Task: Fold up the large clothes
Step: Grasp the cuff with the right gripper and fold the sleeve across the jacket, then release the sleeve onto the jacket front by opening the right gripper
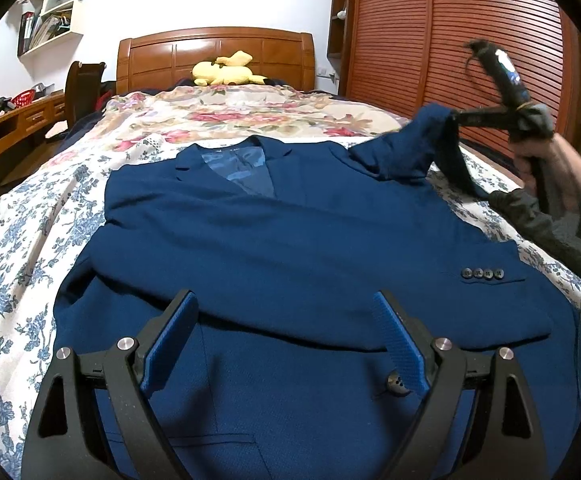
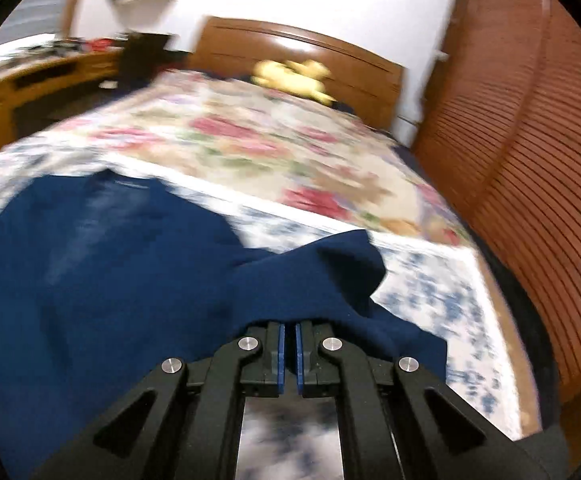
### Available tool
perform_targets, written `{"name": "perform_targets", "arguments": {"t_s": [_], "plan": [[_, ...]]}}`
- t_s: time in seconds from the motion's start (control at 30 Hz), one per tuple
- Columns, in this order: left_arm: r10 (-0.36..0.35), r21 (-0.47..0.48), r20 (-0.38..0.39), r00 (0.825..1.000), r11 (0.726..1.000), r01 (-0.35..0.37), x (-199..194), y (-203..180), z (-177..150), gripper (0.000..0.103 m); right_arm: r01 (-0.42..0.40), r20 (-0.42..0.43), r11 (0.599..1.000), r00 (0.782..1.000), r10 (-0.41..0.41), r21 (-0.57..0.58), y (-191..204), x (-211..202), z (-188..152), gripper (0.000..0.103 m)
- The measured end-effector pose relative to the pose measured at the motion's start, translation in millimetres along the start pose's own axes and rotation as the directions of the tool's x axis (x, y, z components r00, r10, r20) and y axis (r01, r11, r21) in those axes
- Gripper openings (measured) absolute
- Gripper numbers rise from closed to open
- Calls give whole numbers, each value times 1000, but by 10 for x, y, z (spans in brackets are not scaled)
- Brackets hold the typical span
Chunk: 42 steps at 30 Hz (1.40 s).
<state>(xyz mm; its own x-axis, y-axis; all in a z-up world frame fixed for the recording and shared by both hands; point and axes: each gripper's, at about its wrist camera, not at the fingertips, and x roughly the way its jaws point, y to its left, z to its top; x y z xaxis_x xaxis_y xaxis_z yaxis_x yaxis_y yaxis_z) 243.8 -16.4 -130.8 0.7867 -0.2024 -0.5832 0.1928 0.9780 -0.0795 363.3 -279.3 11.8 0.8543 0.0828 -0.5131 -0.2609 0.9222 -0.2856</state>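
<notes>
The jacket (image 1: pixel 290 240) lies front-up on the bed (image 1: pixel 22 240), collar toward the headboard (image 1: pixel 214 56), blue lining showing at the open neck. One sleeve (image 1: pixel 330 280) is folded across the chest, its cuff with four buttons (image 1: pixel 483 273) near the jacket's right edge as seen from the left wrist view. A front button (image 1: pixel 395 384) shows lower down, just beside the inner face of one finger of the left gripper.

The other sleeve (image 1: pixel 410 140) is raised off the bed at the far right shoulder. The right gripper (image 2: pixel 289 354) holds it — its blue pads sit close together with dark cloth bunched over and between them. In the right wrist view the picture is blurred, yet the pinched fold (image 2: pixel 330 272) is plain enough, standing clear of the blue-patterned sheet (image 2: pixel 442 300). The person's hand (image 1: pixel 550 168) grips that tool's handle at the right margin of the left view.

The left gripper (image 1: pixel 286 340) hovers over the jacket's lower front, fingers spread wide, nothing between them. Whether the tips touch the cloth cannot be told.

Beyond the jacket a floral quilt (image 1: pixel 242 112) covers the far half of the bed. A yellow plush toy (image 1: pixel 226 70) rests against the headboard. A slatted wooden wardrobe (image 1: pixel 470 40) stands along the right — a desk (image 1: pixel 14 120) and wall shelves (image 1: pixel 54 4) stand at the left.
</notes>
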Motion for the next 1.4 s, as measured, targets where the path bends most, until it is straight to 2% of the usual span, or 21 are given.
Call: {"name": "perform_targets", "arguments": {"t_s": [0.07, 0.17, 0.23, 0.33, 0.4, 0.5, 0.67, 0.87, 1.13, 1.27, 1.4], "plan": [[1, 3, -1, 1000, 1000, -1, -1, -12, 2, 89, -77, -6, 996, 997, 77, -45, 264, -149, -72, 3], [3, 8, 0, 1000, 1000, -3, -5, -18, 1, 89, -109, -59, 989, 993, 103, -97, 532, -196, -230, 3], [3, 9, 3, 1000, 1000, -3, -11, -18, 0, 89, -133, -109, 988, 986, 124, -79, 603, -185, -349, 4], [3, 8, 3, 1000, 1000, -3, -13, -12, 0, 89, -123, -158, 990, 981, 112, -61, 629, -194, -498, 18], [3, 8, 3, 1000, 1000, -3, -16, -13, 0, 89, -125, -156, 990, 981, 113, -67, 618, -256, -546, 38], [3, 10, 5, 1000, 1000, -3, -16, -14, 2, 89, -120, -131, 990, 985, 110, -70, 533, -383, -485, 49], [3, 17, 4, 1000, 1000, -4, -7, -19, 6, 89, -57, -100, 998, 993, 55, -22, 272, -550, -408, 55], [3, 18, 4, 1000, 1000, -3, -6, -22, 7, 89, 48, -123, 998, 991, -43, 42, -81, -298, -391, 60], [-1, 25, 2, 1000, 1000, 1, -2, -26, 3, 89, 121, -257, 976, 964, -72, 179, -470, 362, -519, 62], [-2, 30, 0, 1000, 1000, 2, -1, -29, 0, 89, 140, -301, 968, 951, -73, 209, -584, 631, -580, 62], [-3, 34, -1, 1000, 999, 3, 4, -33, -1, 89, 162, -368, 958, 928, -67, 235, -708, 890, -670, 63]]}}
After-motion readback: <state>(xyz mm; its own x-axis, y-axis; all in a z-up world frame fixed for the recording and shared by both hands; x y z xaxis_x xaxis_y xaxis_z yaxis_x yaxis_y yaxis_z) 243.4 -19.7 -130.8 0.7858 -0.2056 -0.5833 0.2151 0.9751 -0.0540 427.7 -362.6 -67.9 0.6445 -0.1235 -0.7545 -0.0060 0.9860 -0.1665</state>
